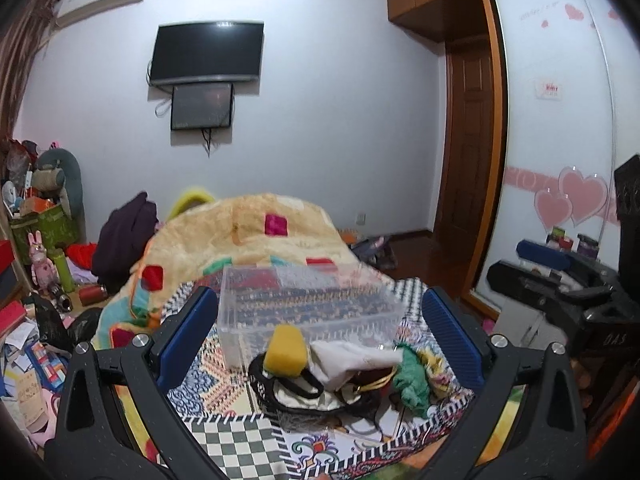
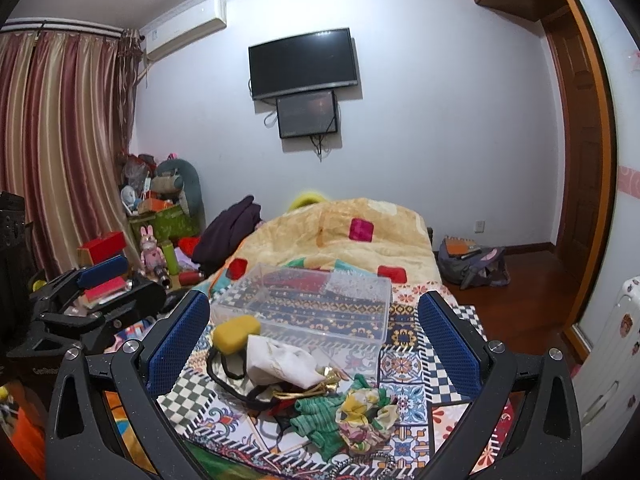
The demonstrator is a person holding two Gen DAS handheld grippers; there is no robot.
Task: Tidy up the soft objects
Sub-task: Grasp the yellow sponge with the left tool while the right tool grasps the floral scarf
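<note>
Covering the bed (image 2: 424, 364) is a patterned patchwork cloth, with a cream blanket (image 2: 360, 220) heaped beyond and a wall television (image 2: 303, 63) behind; both the left gripper (image 1: 320, 328) and right gripper (image 2: 314, 330) hold their jaws wide apart, gripping nothing; ahead between the jaws sits a clear plastic box (image 2: 308, 304), nothing inside it; nearer lie a yellow sponge (image 2: 235, 334), white cloth (image 2: 280, 362) and green fabric (image 2: 320, 412).

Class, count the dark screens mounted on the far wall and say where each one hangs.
2. The larger television hangs high on the white wall beyond the bed; the smaller screen hangs directly under it, offset slightly right, with cables dangling beneath. No others show.
</note>
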